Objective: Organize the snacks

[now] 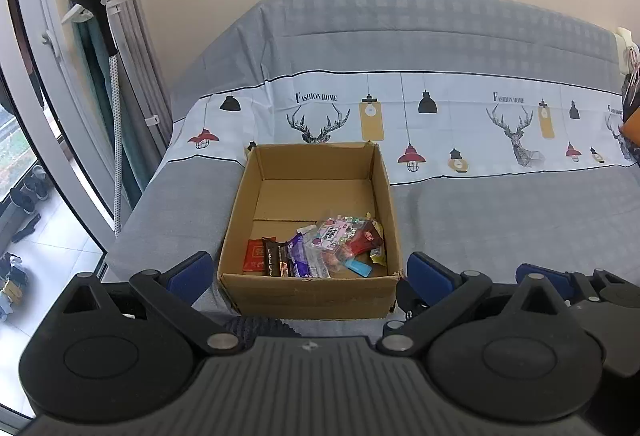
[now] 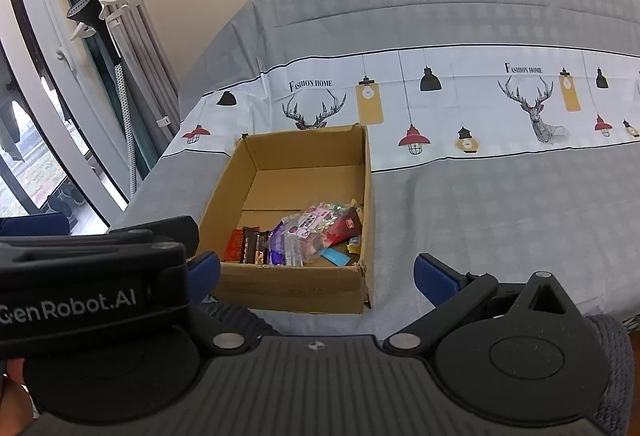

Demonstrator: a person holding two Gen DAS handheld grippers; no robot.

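Cardboard box [image 1: 308, 292] on bed [image 1: 500, 220]: snacks [image 1: 320, 250] heaped nearside. Left tongs [image 1: 310, 272], right tongs [image 2: 318, 270] spread, empty. Risk: crushing wrappers, probably loose.

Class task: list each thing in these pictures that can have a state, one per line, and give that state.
Cardboard box: open-topped, upright on the bed, far half bare.
Snack packets: piled in the box's near half, sealed as far as visible.
Left claw: open, holding nothing.
Right claw: open, holding nothing.
Curtain: drawn to one side.

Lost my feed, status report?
Both hand-held grippers open, empty. Snack packets piled in brown cardboard box. Nothing in the way.
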